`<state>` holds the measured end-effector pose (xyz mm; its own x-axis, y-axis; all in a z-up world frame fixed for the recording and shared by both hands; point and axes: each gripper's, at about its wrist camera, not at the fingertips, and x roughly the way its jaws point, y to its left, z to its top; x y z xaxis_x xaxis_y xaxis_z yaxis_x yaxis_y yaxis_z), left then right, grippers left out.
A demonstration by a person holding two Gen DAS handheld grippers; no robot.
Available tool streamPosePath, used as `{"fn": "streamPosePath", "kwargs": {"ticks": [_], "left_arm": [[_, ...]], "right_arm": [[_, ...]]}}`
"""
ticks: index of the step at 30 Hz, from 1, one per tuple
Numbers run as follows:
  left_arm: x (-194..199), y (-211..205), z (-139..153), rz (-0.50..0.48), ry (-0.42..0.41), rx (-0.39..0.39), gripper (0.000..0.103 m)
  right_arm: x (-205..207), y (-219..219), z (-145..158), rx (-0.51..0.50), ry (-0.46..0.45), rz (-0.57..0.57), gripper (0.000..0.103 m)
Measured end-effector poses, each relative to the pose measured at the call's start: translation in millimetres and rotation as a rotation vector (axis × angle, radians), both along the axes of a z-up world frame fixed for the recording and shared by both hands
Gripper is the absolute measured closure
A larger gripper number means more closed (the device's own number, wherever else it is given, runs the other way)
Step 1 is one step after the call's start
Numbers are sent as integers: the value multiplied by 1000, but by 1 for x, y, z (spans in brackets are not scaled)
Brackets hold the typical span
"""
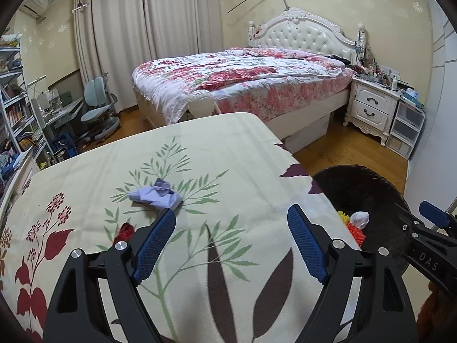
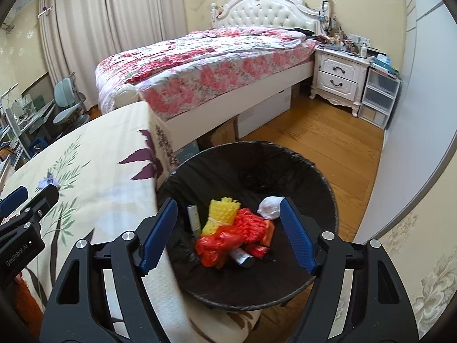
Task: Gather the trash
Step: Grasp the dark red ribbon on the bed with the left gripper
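Note:
A crumpled lilac glove (image 1: 155, 195) lies on the floral tablecloth (image 1: 200, 154), just beyond my left gripper's left fingertip. A small red scrap (image 1: 125, 230) lies left of that finger. My left gripper (image 1: 231, 214) is open and empty above the table. My right gripper (image 2: 228, 204) is open and empty over the black-lined trash bin (image 2: 285, 157), which stands by the table's right edge. The bin holds yellow foam net (image 2: 221, 214), red netting (image 2: 228, 237), a white wad (image 2: 270, 207) and tubes. The bin also shows in the left wrist view (image 1: 357, 183).
The table (image 2: 85, 171) is on the bin's left. A bed (image 1: 242, 80) with a floral quilt stands behind, a white nightstand (image 2: 340, 77) and plastic drawers (image 2: 377, 97) to its right. A desk chair (image 1: 97, 105) and shelves (image 1: 14, 108) are at far left. Wooden floor surrounds the bin.

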<state>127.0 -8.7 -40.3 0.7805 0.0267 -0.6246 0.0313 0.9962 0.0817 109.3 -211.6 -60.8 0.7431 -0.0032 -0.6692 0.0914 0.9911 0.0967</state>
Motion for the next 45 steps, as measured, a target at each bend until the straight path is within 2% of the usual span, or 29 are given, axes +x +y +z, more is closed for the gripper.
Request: {"fn": "streamPosePath", "kwargs": {"ticks": [16,20,25,30,32,35,45], "left_arm": [[-11,84,-13,178,37,25,23],[-7,102,-19,216,73,26,23],[-2,117,-26,213,124,-1,24],[2,125,-33,186,182,-61,43],[2,129,-36,174,203,-91,56],[-1,129,-35,167,190,-68,71],[-8,141,-32,177,176,-79,74]], "right_arm": [[-6,86,-7,-7,40,178,30],[-7,99,-9,-13,49,200,30],[-9,110,-10,-24,55,220,30],[-9,114,-10,-30,57,229,30],[-9,114,-10,-31,57,231,30],[-7,115,-11,-29,60,231,30],[-5,126,-10,-31,59,262,30]]}}
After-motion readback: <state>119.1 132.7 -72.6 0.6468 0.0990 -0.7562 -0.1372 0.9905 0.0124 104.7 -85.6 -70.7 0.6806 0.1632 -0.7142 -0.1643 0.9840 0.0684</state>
